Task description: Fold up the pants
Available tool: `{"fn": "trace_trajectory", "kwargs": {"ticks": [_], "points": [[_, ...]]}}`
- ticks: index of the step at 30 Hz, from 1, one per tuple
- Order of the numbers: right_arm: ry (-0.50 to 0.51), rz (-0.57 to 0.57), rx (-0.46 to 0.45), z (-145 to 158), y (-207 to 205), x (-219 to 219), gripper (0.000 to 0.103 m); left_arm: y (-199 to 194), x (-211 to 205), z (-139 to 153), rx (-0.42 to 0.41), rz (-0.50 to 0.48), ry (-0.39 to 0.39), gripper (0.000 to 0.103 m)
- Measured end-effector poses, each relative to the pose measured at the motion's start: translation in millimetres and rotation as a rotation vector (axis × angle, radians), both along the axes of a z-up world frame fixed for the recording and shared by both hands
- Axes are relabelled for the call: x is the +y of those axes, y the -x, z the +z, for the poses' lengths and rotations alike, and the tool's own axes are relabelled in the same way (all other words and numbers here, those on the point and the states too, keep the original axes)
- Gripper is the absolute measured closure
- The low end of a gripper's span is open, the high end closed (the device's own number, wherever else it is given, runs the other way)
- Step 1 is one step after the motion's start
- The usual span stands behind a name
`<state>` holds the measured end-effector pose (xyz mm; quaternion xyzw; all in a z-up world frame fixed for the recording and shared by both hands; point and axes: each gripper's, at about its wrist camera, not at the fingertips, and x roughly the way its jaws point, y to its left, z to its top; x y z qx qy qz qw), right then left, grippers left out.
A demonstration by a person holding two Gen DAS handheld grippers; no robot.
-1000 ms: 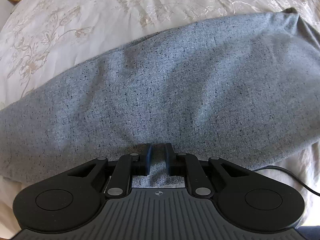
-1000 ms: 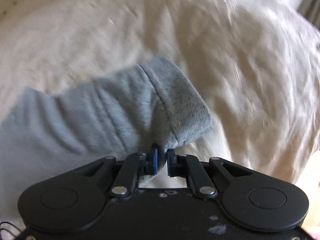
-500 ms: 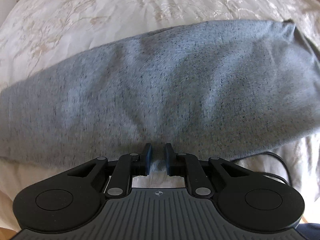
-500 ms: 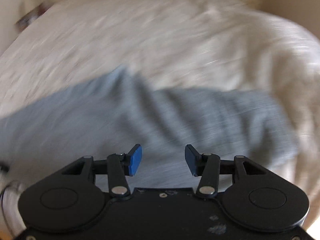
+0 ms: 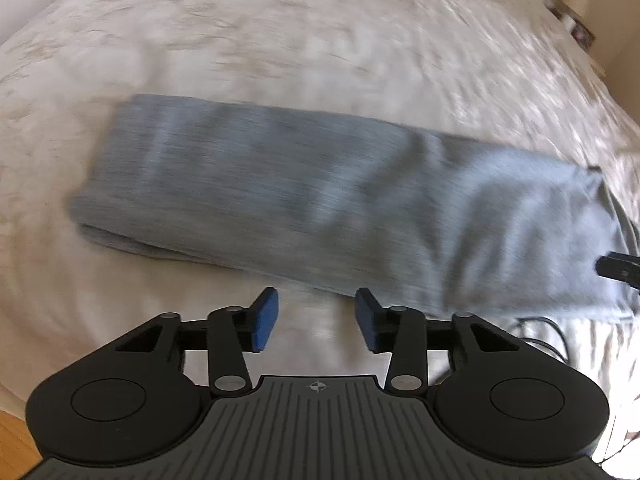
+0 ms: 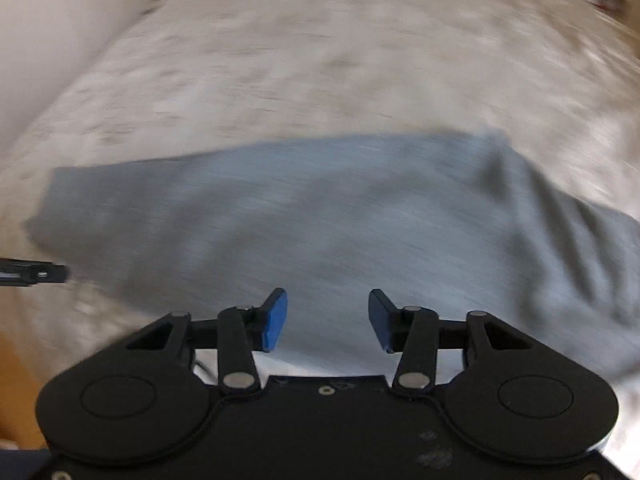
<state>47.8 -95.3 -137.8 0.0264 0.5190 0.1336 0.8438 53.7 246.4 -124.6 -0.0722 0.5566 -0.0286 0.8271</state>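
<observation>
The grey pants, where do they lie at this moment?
The grey pants lie folded lengthwise as a long band across the cream bedspread, just ahead of the open left tongs and right tongs.

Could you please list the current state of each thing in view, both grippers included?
Left gripper: open, holding nothing, off the near edge of the pants.
Right gripper: open, holding nothing, over the pants.
Grey pants: folded into a long band, lying flat on the bedspread, free of both grippers.
Cream bedspread: spread out under the pants; detail blurred.
Black cable: lying loose on the bedspread by the pants.
</observation>
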Motion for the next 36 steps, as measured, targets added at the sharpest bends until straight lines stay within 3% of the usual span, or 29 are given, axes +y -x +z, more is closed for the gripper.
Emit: {"fn": "trace_trajectory", "kwargs": {"ticks": [1, 3, 6, 8, 11, 14, 17, 21, 25, 31, 32, 36], "points": [[-0.015, 0.03, 0.002, -2.8, -7.0, 21.8, 0.064, -1.4, 10.5, 0.5, -0.002, 0.003, -0.003, 0.057], [-0.038, 0.084, 0.017, -10.6, -24.0, 60.9, 0.08, -2.2, 29.3, 2.5, -0.012, 0.003, -0.012, 0.057], [-0.026, 0.15, 0.028, -27.1, -48.3, 115.6, 0.08, -7.2, 51.3, 8.3, -0.032, 0.002, -0.009, 0.048], [-0.011, 0.175, 0.049, -31.7, -64.8, 145.7, 0.08, -12.5, 67.1, 10.0, -0.036, 0.0, 0.01, 0.034], [0.045, 0.182, 0.075, -46.7, -97.3, 171.8, 0.08, -17.7, 83.4, 13.0, -0.048, -0.007, 0.02, 0.031], [0.082, 0.117, 0.083, -63.3, -132.1, 175.4, 0.083, -24.3, 98.8, 19.3, -0.064, -0.018, 0.026, 0.024], [0.086, 0.033, 0.063, -59.5, -150.6, 177.4, 0.082, -32.3, 113.4, 25.6, -0.09, -0.018, 0.048, 0.019], [0.014, -0.015, 0.032, -39.6, -134.9, 178.5, 0.073, -46.6, 131.6, 22.0, -0.093, 0.011, 0.096, 0.016], [-0.003, 0.011, 0.035, -28.7, -105.1, 182.8, 0.072, -59.7, 147.5, 3.3, -0.065, 0.043, 0.136, 0.012], [-0.032, -0.019, 0.079, -25.6, -62.4, 177.4, 0.068, -82.9, 151.7, -42.9, 0.072, -0.002, 0.285, 0.009], [-0.034, -0.024, 0.089, -25.4, -56.3, 177.6, 0.068, -85.7, 150.0, -46.6, 0.075, -0.014, 0.3, 0.002], [-0.042, -0.034, 0.111, -27.2, -40.6, 177.8, 0.067, -101.5, 147.0, -54.2, 0.071, -0.025, 0.4, 0.001]]}}
